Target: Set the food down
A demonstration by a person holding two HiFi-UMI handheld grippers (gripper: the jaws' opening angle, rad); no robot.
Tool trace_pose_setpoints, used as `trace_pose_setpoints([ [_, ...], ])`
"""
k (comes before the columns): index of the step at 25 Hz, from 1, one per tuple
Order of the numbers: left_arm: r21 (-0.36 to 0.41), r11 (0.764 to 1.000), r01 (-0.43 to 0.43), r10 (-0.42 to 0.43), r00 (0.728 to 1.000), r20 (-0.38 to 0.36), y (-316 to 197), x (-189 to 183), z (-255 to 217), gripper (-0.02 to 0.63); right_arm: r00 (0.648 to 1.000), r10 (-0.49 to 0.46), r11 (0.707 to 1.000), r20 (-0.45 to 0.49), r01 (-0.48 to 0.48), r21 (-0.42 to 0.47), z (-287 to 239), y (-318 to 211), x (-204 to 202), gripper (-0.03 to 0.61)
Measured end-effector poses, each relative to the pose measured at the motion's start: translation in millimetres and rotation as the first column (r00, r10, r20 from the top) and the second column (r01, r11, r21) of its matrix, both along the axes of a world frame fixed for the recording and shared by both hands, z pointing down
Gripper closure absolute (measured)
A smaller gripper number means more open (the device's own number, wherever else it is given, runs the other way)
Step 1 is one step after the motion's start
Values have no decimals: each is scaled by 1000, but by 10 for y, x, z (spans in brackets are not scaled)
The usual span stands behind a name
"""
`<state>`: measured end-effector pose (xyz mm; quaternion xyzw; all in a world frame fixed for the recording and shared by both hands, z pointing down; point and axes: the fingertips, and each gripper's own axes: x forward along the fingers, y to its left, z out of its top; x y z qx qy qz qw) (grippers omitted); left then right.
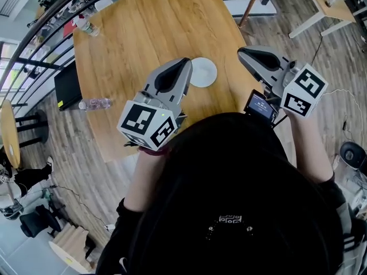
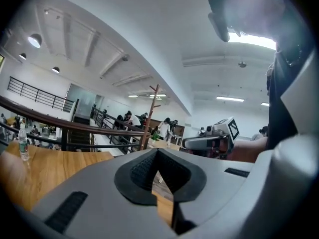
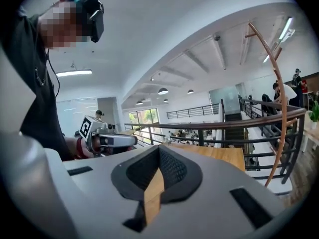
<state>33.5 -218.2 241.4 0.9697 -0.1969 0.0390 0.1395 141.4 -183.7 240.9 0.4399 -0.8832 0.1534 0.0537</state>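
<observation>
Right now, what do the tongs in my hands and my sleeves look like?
Both the left tongs and right tongs have smooth grey shells with black ribbed pads; each carries a white cube with black square markers. Sleeves are black.

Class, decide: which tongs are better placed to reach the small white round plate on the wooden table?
Probably left: the left tongs end right at the small white round plate, the right tongs farther aside. Both are shut, empty.

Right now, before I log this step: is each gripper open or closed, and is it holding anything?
Left gripper: closed, holding nothing.
Right gripper: closed, holding nothing.
</observation>
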Motion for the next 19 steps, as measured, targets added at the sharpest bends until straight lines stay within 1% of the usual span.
trace_pose_setpoints([
  [6,16,999,-36,37,999,-10,-13,-33,-50,614,999,18,999,-36,-16,48,-184,33,-40,560],
  [9,46,997,-60,60,998,-12,4,-70,-113,614,999,32,998,-39,-29,62,-253,76,-21,560],
  [11,87,995,-45,45,999,3,-21,-125,-146,614,998,38,996,-44,-35,76,-295,77,-13,560],
  [14,152,988,-21,14,999,45,-45,-207,-181,614,998,34,996,-57,-29,82,-324,76,-42,560],
  [19,156,987,-28,23,999,30,-62,-242,-297,614,996,15,997,-83,-9,79,-365,65,-123,560],
])
